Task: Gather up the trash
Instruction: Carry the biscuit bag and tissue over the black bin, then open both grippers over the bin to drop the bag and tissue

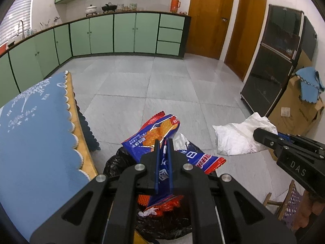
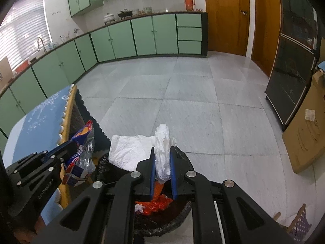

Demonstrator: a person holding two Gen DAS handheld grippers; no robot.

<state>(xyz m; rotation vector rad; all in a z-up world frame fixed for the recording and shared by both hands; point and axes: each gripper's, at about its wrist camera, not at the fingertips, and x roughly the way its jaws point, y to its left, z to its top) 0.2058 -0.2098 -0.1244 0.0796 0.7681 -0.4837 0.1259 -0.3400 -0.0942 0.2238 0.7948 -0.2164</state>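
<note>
left wrist view: left gripper (image 1: 164,142) clamps a blue and red snack wrapper (image 1: 154,134) over the black-lined trash bin (image 1: 162,223) on the floor beside the table (image 1: 36,122); right gripper (image 2: 162,152) pinches crumpled white tissue (image 2: 162,142) above the same bin. judged step: dropping both pieces in; next, each jaw pair needs to open over the bin mouth

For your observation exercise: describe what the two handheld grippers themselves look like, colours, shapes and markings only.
Both the left gripper and right gripper are matte black, with slotted linkage arms, round silver pivot bolts and blue finger pads. White lettering marks their side bodies. No sleeves show.
</note>
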